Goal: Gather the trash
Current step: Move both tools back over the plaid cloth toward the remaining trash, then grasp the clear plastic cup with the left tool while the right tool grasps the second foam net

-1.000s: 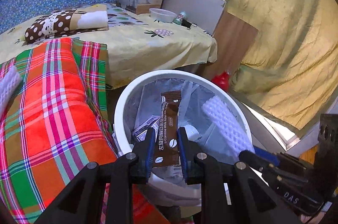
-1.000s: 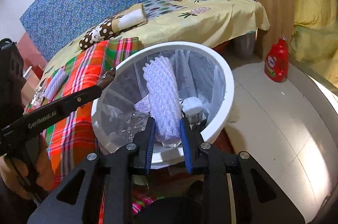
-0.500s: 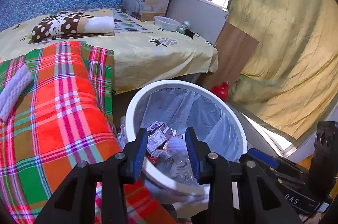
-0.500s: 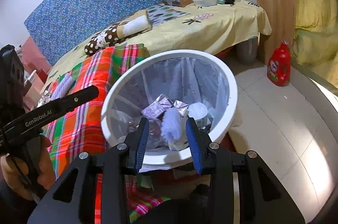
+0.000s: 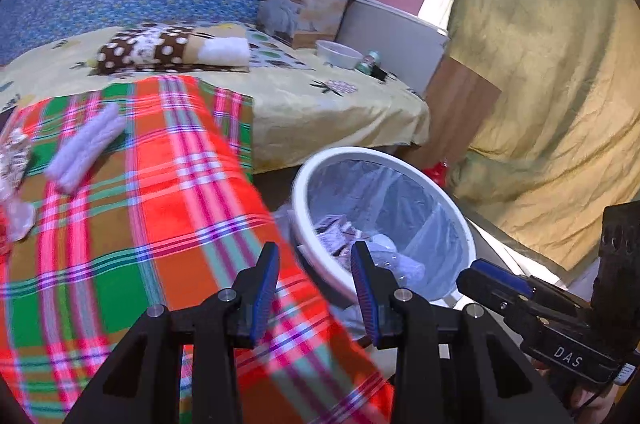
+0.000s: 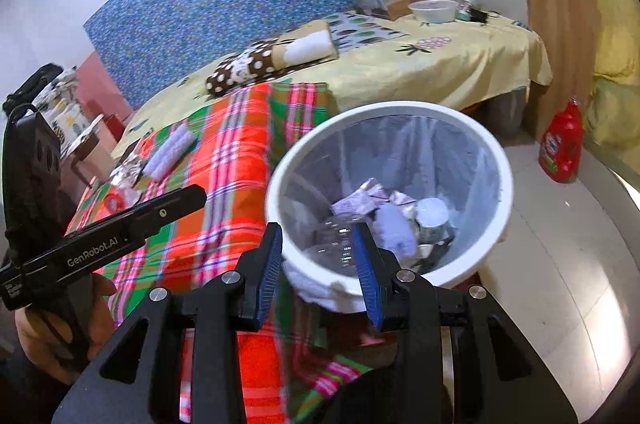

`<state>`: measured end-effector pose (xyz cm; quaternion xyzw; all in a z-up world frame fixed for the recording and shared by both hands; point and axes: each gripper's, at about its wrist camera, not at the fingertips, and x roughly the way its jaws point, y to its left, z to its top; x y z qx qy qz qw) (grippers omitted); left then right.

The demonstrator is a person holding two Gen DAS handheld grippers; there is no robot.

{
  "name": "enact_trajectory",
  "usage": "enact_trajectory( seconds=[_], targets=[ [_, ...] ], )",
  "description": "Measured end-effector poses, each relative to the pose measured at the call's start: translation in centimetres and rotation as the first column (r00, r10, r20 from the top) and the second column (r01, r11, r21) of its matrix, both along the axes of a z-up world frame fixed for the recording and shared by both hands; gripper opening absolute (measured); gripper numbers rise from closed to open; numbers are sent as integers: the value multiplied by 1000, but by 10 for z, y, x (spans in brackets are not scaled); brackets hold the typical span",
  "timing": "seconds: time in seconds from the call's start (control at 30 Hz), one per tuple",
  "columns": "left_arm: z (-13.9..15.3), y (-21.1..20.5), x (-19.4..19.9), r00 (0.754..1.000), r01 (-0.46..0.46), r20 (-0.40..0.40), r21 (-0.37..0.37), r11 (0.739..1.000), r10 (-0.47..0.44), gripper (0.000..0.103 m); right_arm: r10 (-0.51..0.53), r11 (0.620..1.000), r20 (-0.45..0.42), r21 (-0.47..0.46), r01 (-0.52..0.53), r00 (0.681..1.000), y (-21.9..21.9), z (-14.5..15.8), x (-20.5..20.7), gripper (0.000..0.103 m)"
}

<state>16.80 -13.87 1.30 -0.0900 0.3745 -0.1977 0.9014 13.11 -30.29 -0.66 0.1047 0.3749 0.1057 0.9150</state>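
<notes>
A white trash bin (image 5: 316, 256) with a clear liner stands beside the bed; it also shows in the right wrist view (image 6: 505, 184). It holds foil packets (image 6: 362, 200), a white foam sleeve (image 6: 394, 228) and a cup (image 6: 432, 212). My left gripper (image 5: 314, 260) is open and empty over the bin's near left rim and the plaid blanket (image 5: 160, 224). My right gripper (image 6: 316, 244) is open and empty at the bin's near rim. Another white foam sleeve (image 5: 86, 148) and crumpled foil (image 5: 14, 152) lie on the blanket; the sleeve also shows in the right wrist view (image 6: 168, 151).
A yellow sheet (image 5: 328, 104) covers the bed, with a dotted pillow (image 5: 160, 48), a box (image 5: 308, 8) and a bowl (image 5: 338, 54). A red detergent bottle (image 6: 562, 144) stands on the tiled floor right of the bin. A yellow curtain (image 5: 540, 84) hangs at right.
Both grippers opened: the brown sachet and the foam sleeve dropped into the bin. Both grippers have since swung left, toward the blanket.
</notes>
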Motion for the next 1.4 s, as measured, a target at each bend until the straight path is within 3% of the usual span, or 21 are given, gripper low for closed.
enact_trajectory(
  seconds=[0.63, 1.4],
  targets=[
    [9, 76, -51, 988, -150, 27, 13, 989, 150, 37, 106, 994, -1, 5, -106, 994, 63, 6, -5, 39],
    [16, 170, -73, 930, -367, 32, 43, 929, 366, 37, 264, 964, 5, 0, -264, 964, 127, 21, 7, 39]
  ],
)
